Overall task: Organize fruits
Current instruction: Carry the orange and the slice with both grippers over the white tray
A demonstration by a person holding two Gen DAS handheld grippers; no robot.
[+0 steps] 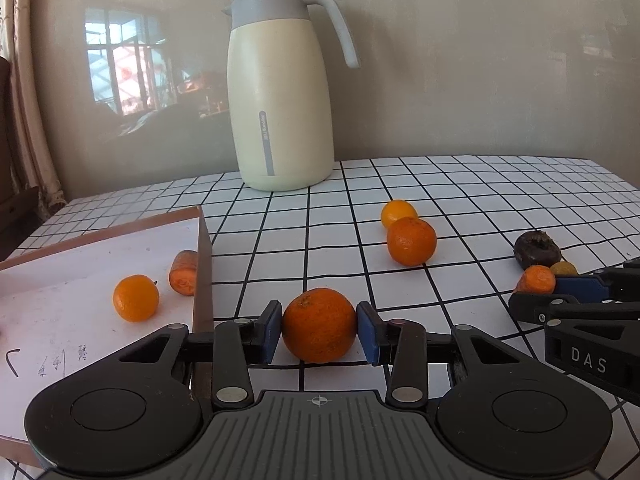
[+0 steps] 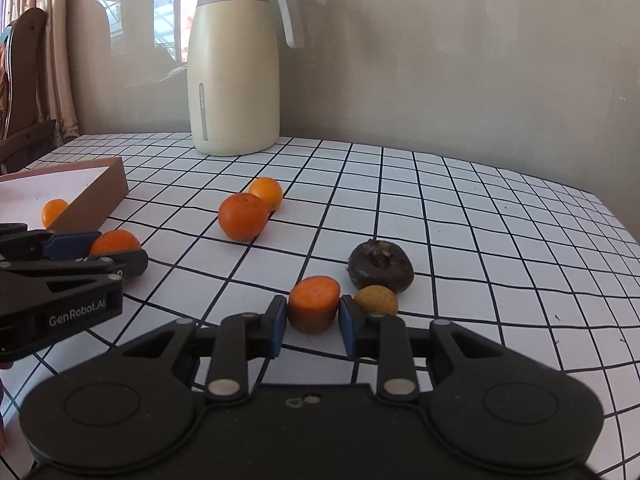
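Note:
My left gripper (image 1: 319, 327) is shut on a tangerine (image 1: 319, 325), just right of the shallow box (image 1: 202, 240). The box holds a small tangerine (image 1: 136, 298) and a carrot piece (image 1: 184, 272). My right gripper (image 2: 313, 318) is shut on a carrot stub (image 2: 314, 309), which also shows in the left wrist view (image 1: 536, 280). Behind it lie a small yellow-brown fruit (image 2: 376, 300) and a dark brown fruit (image 2: 380, 266). A tangerine (image 2: 243, 217) and a yellow-orange fruit (image 2: 266, 193) lie mid-table.
A cream thermos jug (image 1: 280, 92) stands at the back of the checked tablecloth (image 2: 480, 240). A wall runs behind the table. A curtain and a wooden chair (image 2: 24, 80) are at the far left.

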